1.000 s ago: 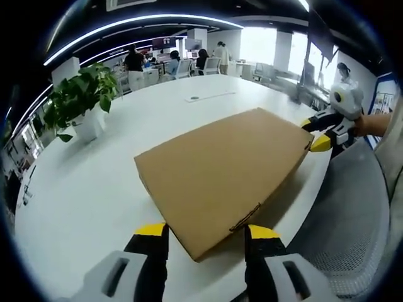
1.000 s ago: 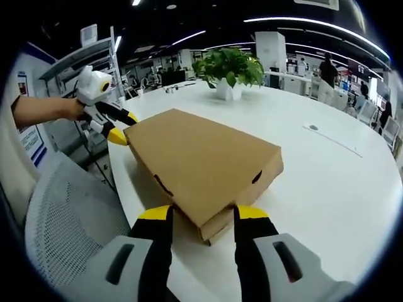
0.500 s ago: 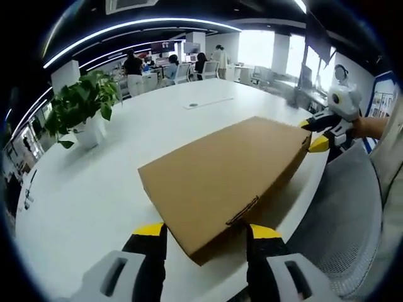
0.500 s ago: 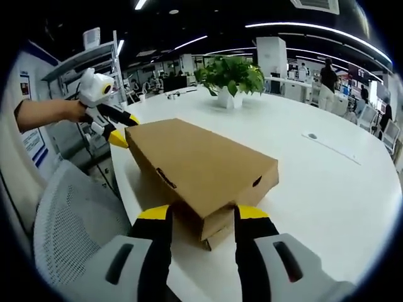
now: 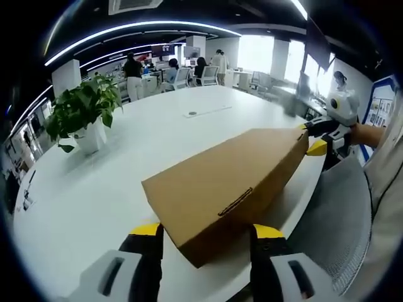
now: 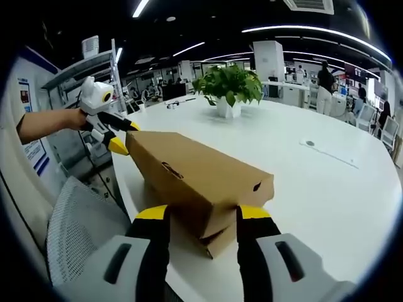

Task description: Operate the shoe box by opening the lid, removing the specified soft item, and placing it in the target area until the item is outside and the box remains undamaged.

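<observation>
**Two grippers at opposite ends of a cardboard shoe box**

Two yellow-tipped grippers meet a brown shoe box (image 5: 230, 189) that lies on a big white table (image 5: 94, 189), close to the table's near edge. In the left gripper view, the left gripper (image 5: 208, 231) has its jaws spread apart, one on either side of the box's nearest corner; whether the pads touch the cardboard I cannot tell. The lid (image 6: 198, 170) tilts, and in the right gripper view its near end sits raised above the base (image 6: 217, 238), with a dark gap showing beneath the front edge. There the right gripper (image 6: 200, 215) also stands with jaws apart, straddling that corner of the box, the lid's end wall between the two yellow tips. A small dark hole marks that end wall, and a slot-like cut runs along the long side.

At the far end of the box in each view the other gripper comes in, held by a bare forearm, its yellow tips right at the box's far corner. Beside the table, on the person's side, a grey mesh chair back (image 5: 334, 214) curves up.

Further off on the table stands a leafy green plant (image 6: 230, 80) in a white pot. A thin strip (image 6: 330, 143) lies flat on the tabletop. Beyond the table stretches an open office with desks, chairs, long ceiling lights and several people standing at the back.
</observation>
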Demonstrator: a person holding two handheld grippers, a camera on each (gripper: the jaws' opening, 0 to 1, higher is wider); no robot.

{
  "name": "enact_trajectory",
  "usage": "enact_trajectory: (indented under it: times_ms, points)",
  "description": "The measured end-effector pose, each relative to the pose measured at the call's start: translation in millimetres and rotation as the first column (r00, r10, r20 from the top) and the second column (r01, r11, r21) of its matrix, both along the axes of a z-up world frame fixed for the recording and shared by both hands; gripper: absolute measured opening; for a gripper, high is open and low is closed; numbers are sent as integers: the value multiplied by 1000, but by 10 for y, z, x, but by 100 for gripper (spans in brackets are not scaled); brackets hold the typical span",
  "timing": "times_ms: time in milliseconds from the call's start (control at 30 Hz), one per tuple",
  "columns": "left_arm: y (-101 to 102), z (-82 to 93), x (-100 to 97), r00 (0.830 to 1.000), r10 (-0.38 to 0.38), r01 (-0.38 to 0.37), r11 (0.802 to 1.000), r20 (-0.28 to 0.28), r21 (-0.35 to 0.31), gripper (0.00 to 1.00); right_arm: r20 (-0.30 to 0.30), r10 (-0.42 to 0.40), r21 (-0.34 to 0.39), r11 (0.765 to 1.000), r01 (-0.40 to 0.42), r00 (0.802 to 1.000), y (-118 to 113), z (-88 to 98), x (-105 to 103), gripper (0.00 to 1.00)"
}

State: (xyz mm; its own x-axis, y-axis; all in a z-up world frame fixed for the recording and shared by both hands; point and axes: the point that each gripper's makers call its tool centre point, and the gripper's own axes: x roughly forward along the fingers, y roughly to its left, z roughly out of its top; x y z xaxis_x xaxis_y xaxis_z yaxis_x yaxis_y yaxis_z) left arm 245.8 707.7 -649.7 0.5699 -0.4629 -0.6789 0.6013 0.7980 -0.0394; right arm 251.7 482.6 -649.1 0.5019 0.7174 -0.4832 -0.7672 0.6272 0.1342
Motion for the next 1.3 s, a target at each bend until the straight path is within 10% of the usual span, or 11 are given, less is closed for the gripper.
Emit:
enact_trajectory:
  times_ms: [633,1300]
  points:
    - [-29,376,281,993,6,0,999,114,-50,62,111,-8,3,1000,8,994,-4,385,335,35]
    - [159,632,816,963,109,-102,994,248,-39,28,148,-61,35,998,56,987,-41,597,800,26]
